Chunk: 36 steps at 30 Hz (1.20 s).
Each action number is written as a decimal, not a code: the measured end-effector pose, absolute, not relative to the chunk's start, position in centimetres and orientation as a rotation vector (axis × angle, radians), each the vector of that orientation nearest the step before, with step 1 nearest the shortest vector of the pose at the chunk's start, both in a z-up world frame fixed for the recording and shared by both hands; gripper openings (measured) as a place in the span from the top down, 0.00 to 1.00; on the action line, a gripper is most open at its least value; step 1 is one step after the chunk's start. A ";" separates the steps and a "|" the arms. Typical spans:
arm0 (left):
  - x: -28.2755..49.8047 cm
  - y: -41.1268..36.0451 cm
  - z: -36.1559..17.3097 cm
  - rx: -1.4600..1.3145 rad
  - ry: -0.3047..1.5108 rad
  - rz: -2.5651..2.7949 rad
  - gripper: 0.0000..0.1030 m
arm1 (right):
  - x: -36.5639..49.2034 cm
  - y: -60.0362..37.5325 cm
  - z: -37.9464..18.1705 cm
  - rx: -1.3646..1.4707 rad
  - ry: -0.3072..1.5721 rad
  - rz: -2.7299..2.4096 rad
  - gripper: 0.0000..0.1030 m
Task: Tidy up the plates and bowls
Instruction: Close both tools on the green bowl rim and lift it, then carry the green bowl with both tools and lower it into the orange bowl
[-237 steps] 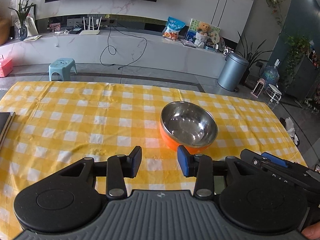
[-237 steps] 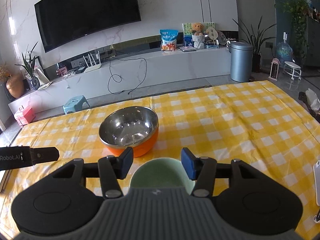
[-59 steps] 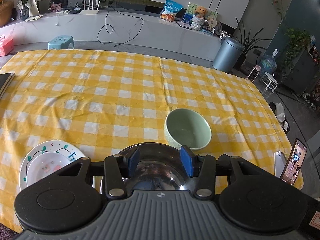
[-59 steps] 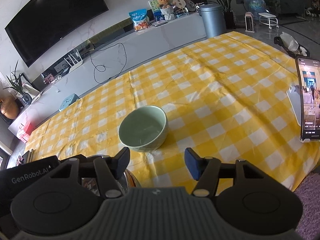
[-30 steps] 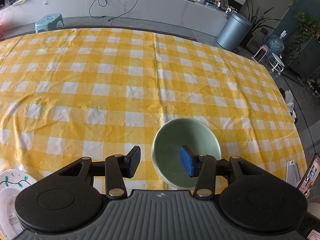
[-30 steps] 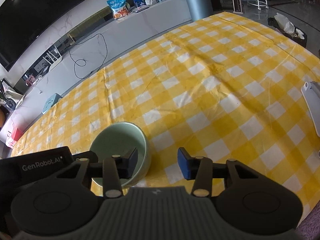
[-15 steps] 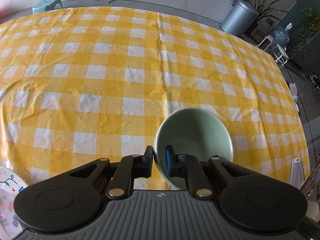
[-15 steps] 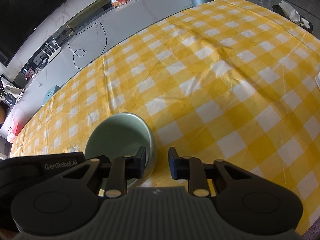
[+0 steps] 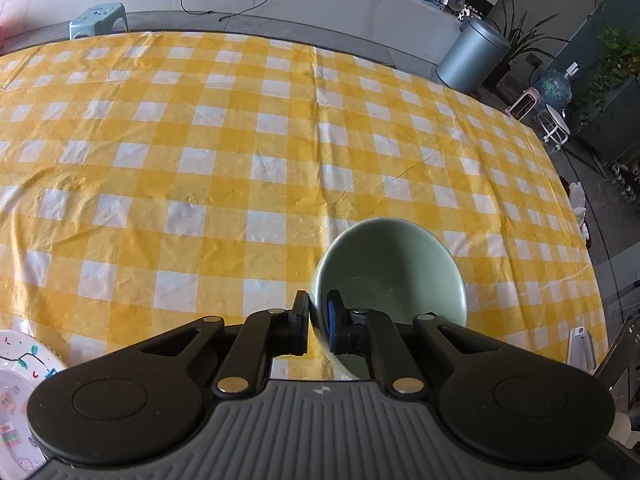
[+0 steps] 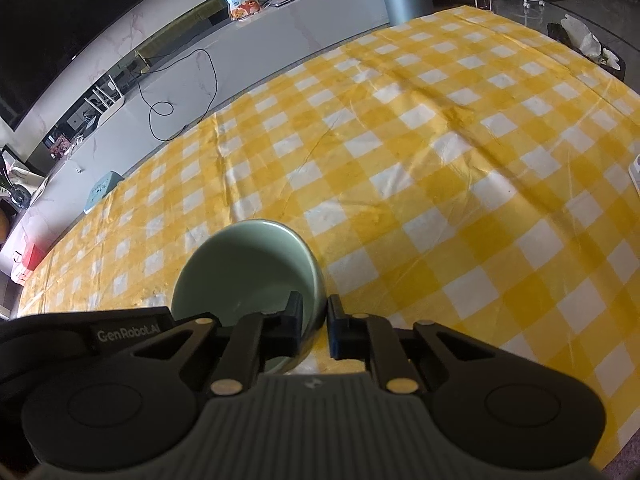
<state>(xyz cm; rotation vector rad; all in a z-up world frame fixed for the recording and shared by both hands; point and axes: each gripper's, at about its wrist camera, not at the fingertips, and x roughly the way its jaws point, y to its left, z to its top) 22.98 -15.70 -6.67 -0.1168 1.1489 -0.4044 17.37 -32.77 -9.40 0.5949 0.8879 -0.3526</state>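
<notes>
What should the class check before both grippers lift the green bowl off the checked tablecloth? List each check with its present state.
1. Left gripper clamps the green bowl rim: ok.
2. Right gripper clamps the opposite rim: ok.
3. Bowl is empty: ok.
4. Bowl sits level: cannot tell.
5. Decorated plate lies apart from the bowl: ok.
6. Tablecloth beyond the bowl carries nothing: ok.
</notes>
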 end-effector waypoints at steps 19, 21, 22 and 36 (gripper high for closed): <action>16.2 -9.0 1.8 -0.185 0.948 -0.333 0.91 | 11.8 -27.7 -1.3 0.565 0.726 -0.173 0.91; 15.5 -8.3 1.8 -0.197 0.945 -0.324 0.91 | 11.1 -27.0 -0.9 0.551 0.722 -0.162 0.91; 15.1 -7.9 1.8 -0.202 0.944 -0.320 0.91 | 10.8 -26.6 -0.8 0.543 0.720 -0.156 0.91; 10.8 -3.8 0.0 -0.286 0.981 -0.315 0.91 | 6.8 -24.1 -1.6 0.510 0.767 -0.120 0.92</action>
